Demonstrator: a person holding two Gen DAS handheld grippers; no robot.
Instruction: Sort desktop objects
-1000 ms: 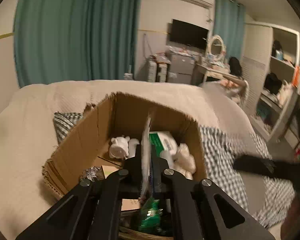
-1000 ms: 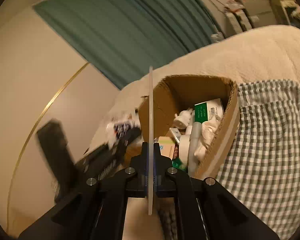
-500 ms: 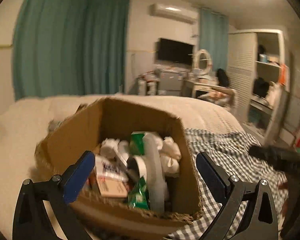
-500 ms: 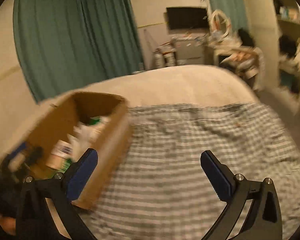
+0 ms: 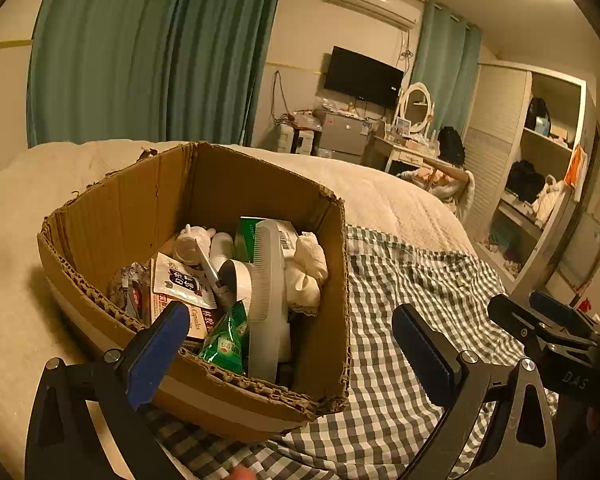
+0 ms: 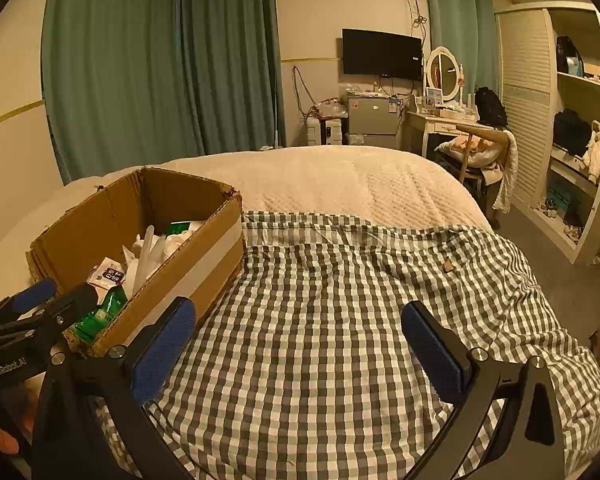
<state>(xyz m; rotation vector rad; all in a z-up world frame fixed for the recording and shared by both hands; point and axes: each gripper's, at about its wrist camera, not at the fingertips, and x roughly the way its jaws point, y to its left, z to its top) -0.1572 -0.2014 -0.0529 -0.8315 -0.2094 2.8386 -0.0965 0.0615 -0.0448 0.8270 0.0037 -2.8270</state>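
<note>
One cardboard box [image 5: 260, 184] sits on one checked cloth [image 6: 340, 320]. Inside it lie one pale comb [image 5: 268, 280], one green sachet [image 5: 224, 344], one white sachet [image 5: 180, 280] and one green-and-white carton [image 5: 246, 232]. Two grippers show, the left gripper [image 5: 288, 344] and the right gripper [image 6: 300, 344].

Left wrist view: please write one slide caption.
Open left gripper faces a cardboard box holding a comb and packets.

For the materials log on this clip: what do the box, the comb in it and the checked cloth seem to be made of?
Box: brown corrugated cardboard, matte; the fluted layer shows along its torn rim.
Comb: probably plastic, pale and slightly translucent, smooth, with moulded teeth.
Checked cloth: woven fabric, apparently cotton-like, matte; it lies in soft wrinkles and folds.
</note>
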